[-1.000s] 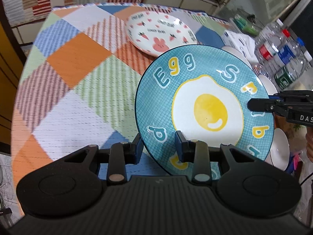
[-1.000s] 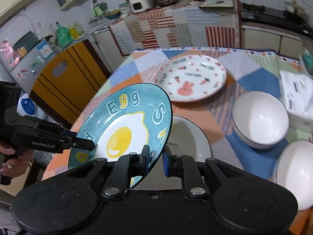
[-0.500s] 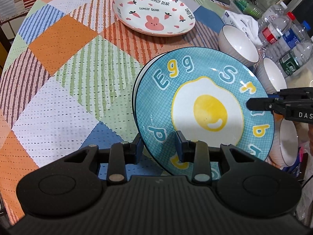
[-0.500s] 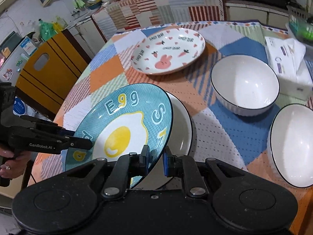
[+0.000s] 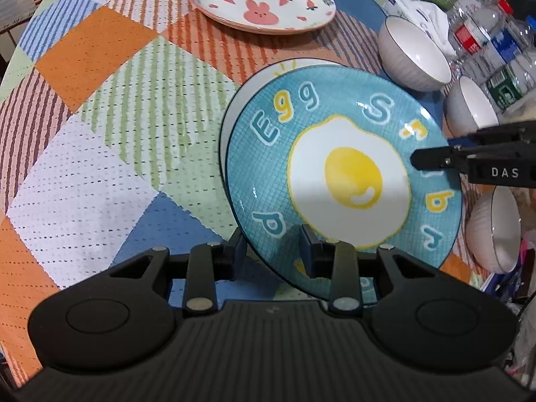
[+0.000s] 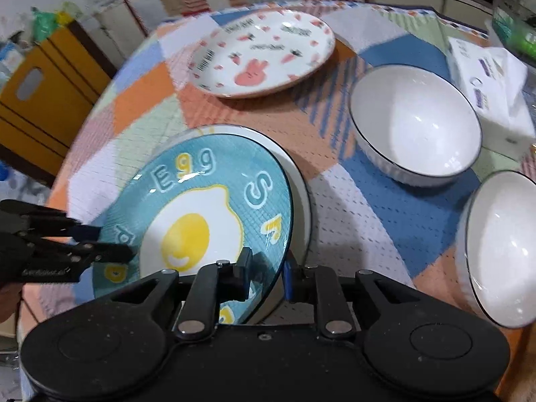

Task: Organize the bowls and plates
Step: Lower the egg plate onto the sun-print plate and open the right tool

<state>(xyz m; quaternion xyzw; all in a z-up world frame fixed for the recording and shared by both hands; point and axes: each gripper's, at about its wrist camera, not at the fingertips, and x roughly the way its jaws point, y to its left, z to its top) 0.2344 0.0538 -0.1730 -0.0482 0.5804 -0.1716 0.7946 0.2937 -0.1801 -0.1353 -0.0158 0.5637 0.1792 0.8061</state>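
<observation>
Both grippers hold the blue egg plate [image 5: 345,181] by opposite rims, just above a white plate [image 5: 234,114] on the table. My left gripper [image 5: 273,251] is shut on the plate's near rim. My right gripper [image 6: 266,273] is shut on its other rim; the egg plate [image 6: 197,214] is tilted over the white plate [image 6: 298,181]. A pink rabbit plate [image 6: 261,53] lies at the far side. White bowls [image 6: 415,124] [image 6: 502,244] stand to the right.
The table has a checked cloth [image 5: 100,127]. A tissue box [image 6: 489,80] and water bottles [image 5: 485,37] stand at the right edge. A third bowl [image 5: 495,231] sits by the bottles. A yellow cabinet [image 6: 40,90] stands beyond the table.
Both grippers have lowered the egg plate towards the white plate and moved closer to the table. Their grip on the plate is unchanged.
</observation>
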